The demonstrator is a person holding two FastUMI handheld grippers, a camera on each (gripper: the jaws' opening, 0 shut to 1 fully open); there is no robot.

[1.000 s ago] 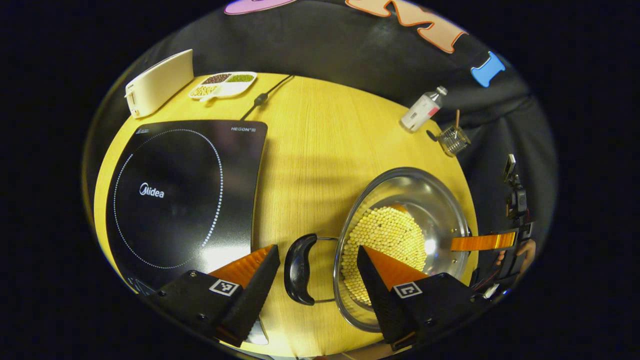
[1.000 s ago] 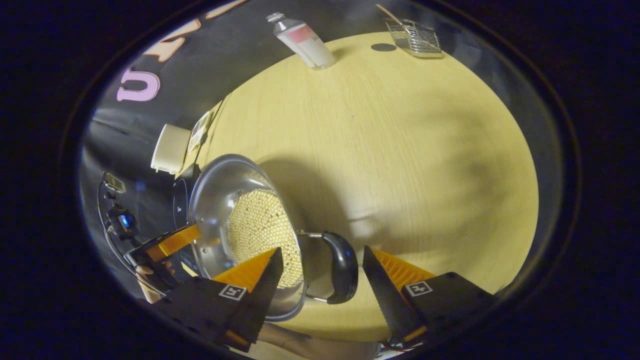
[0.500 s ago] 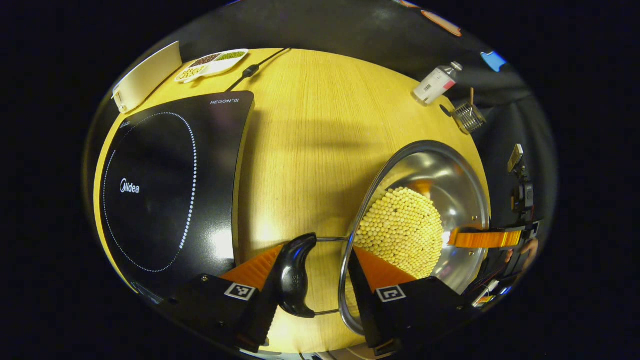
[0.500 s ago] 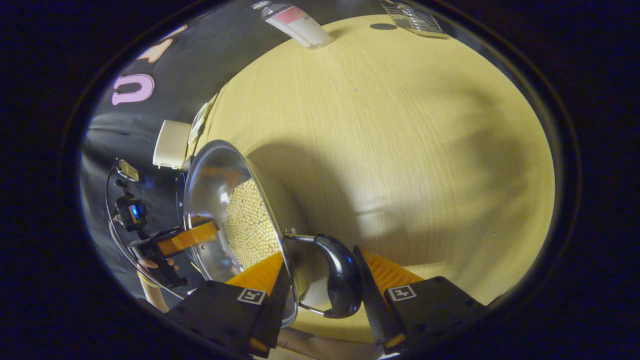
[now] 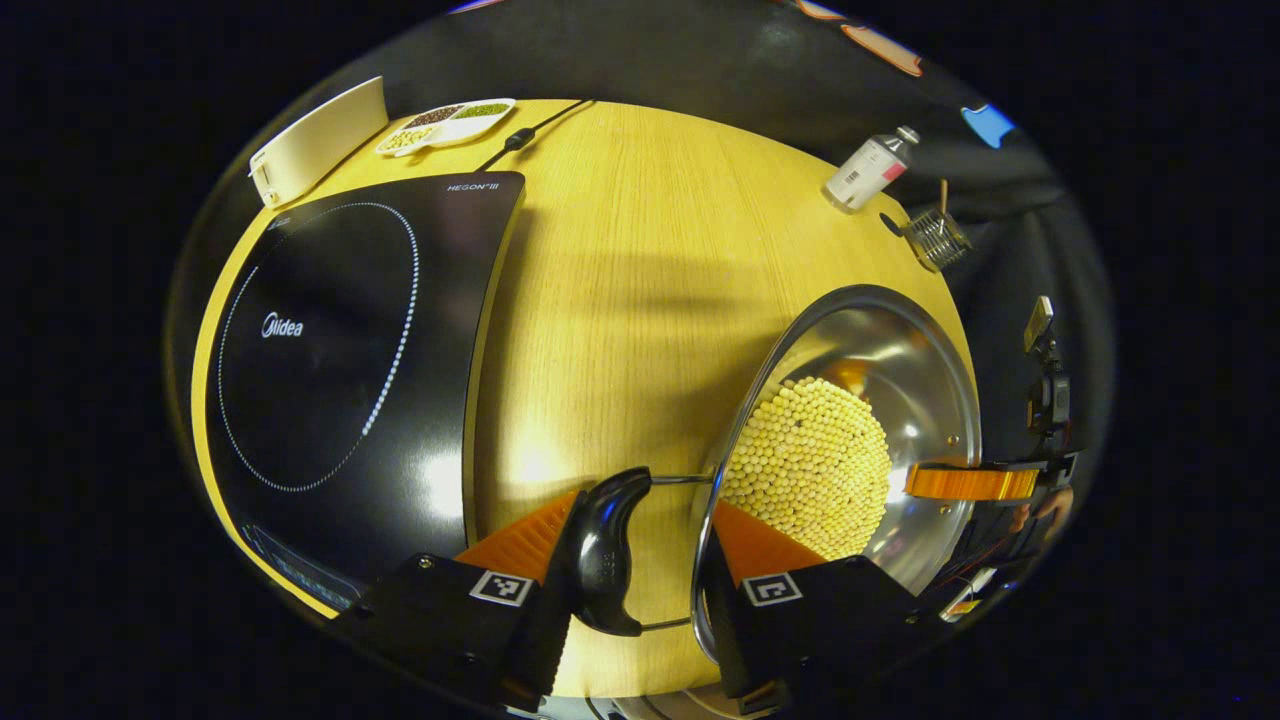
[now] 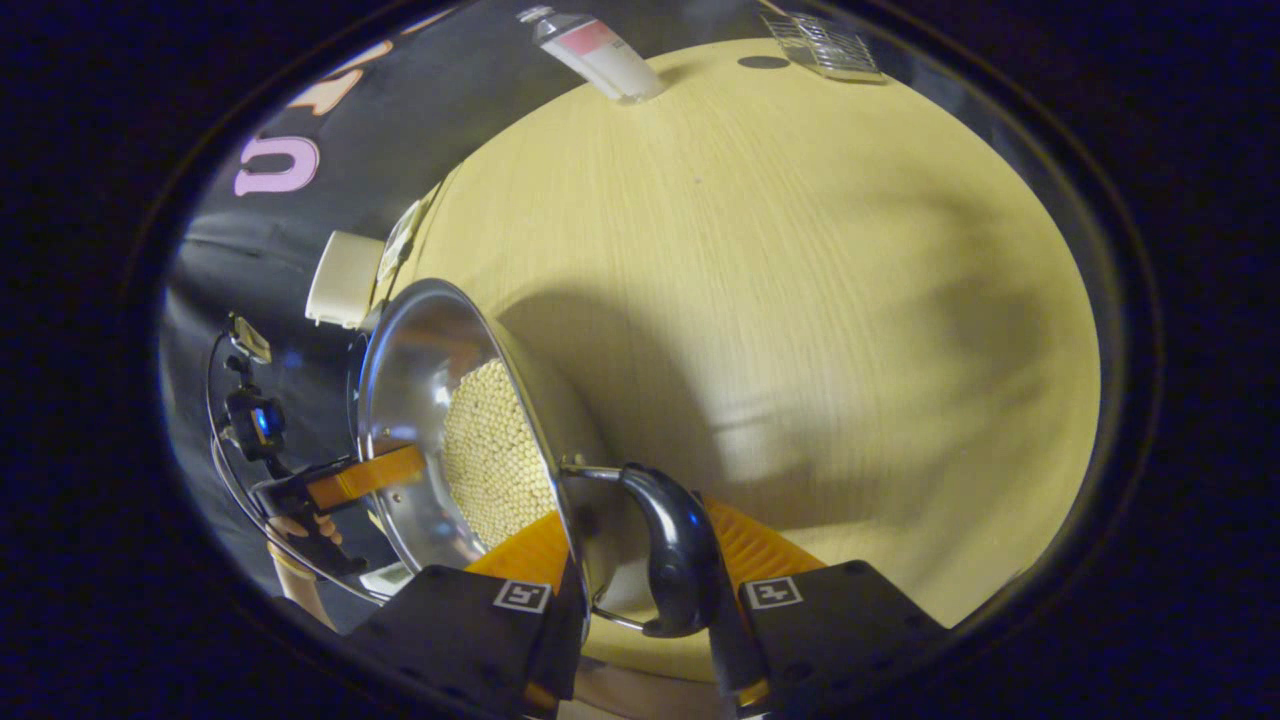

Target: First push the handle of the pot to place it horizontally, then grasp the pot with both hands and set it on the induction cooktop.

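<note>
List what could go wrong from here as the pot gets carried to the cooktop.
1. Each gripper closes over a black side handle hung on thin wire; the handle may pivot and the pot may tilt.
2. The pot holds a heap of loose yellow beads; any tilt could spill them over the rim.
3. The induction cooktop lies across bare table; uneven lifting could drag the base.

Each claw has black finger mounts bearing square black-and-white tag markers and small screws.
</note>
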